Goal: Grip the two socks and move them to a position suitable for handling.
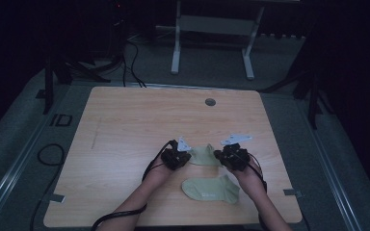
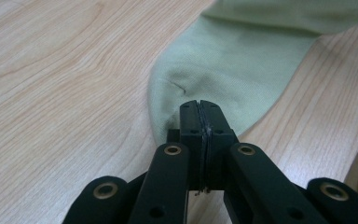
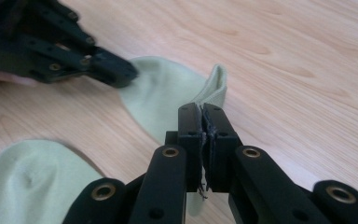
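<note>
Socks in pale green occupy the near half of a light wooden bench, seen from the high view in a dim room. One sock lies flat and free close to the near edge, between the person's forearms, its toe pointing toward the left side of the frame. A second sock sits just beyond it, stretched between the two tools. The left claw is clenched on that farther sock; in the left gripper view its black jaws press together at the sock's rounded end, with the fabric spreading away over the wood beyond them. The right claw is likewise clenched on the same sock at its opposite end; the right gripper view shows the jaws pinched on the cloth where the ribbed cuff edge stands up from the bench just past them. In that same view the left claw reaches in from the upper left and meets the sock's far end, while the free sock lies at lower left, near the held one but apart from it. A small round grommet marks the far side of the bench, well apart from both socks. Behind the bench, the white legs of a frame stand on the grey floor.
</note>
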Demonstrator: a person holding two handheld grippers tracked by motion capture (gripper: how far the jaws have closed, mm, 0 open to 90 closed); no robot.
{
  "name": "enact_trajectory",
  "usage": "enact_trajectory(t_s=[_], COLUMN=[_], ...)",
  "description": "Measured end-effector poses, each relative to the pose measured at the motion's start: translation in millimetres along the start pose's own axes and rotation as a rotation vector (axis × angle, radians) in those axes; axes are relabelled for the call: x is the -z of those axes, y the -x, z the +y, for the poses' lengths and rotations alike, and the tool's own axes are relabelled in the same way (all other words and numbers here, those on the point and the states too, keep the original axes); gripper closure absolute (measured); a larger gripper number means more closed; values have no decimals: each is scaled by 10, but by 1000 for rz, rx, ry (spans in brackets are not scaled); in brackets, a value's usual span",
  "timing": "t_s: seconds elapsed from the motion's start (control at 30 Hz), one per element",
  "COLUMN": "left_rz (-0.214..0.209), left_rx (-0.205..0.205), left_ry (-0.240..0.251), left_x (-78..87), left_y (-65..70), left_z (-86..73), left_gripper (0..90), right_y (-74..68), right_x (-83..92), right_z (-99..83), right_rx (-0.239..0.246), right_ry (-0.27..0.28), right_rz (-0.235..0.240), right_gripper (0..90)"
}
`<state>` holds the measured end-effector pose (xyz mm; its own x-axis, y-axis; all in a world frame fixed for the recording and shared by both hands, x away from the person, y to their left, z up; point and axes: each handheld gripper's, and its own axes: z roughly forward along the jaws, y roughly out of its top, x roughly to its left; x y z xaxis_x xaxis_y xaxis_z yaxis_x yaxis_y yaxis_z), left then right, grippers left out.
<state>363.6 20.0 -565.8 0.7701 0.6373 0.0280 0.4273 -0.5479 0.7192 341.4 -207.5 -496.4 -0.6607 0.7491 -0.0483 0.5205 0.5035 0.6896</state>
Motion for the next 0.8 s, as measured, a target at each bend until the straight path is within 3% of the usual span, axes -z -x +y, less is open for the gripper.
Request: enact_trajectory(t_s=[0.27, 0.37, 0.47, 0.5, 0.6, 0.8], left_rz=[8, 3, 10, 9, 10, 5], left_rx=[-3, 7, -3, -1, 6, 3], left_ry=[1, -2, -9, -10, -11, -13], left_x=[13, 16, 18, 17, 16, 29], left_y=[17, 18, 30, 30, 34, 41], left_z=[-15, -13, -5, -4, -3, -12], left_gripper=[884, 884, 884, 884, 884, 884], right_y=[264, 349, 379, 396, 419, 513], right_x=[87, 67, 44, -26, -91, -329], right_z=[-164, -231, -251, -267, -278, -301], right_rx=[-54, -79, -82, -69, -79, -99], right_ry=[-12, -21, -26, -38, -47, -84], right_rz=[-55, -57, -62, -76, -73, -86], right_gripper=[875, 769, 773, 850, 886, 895])
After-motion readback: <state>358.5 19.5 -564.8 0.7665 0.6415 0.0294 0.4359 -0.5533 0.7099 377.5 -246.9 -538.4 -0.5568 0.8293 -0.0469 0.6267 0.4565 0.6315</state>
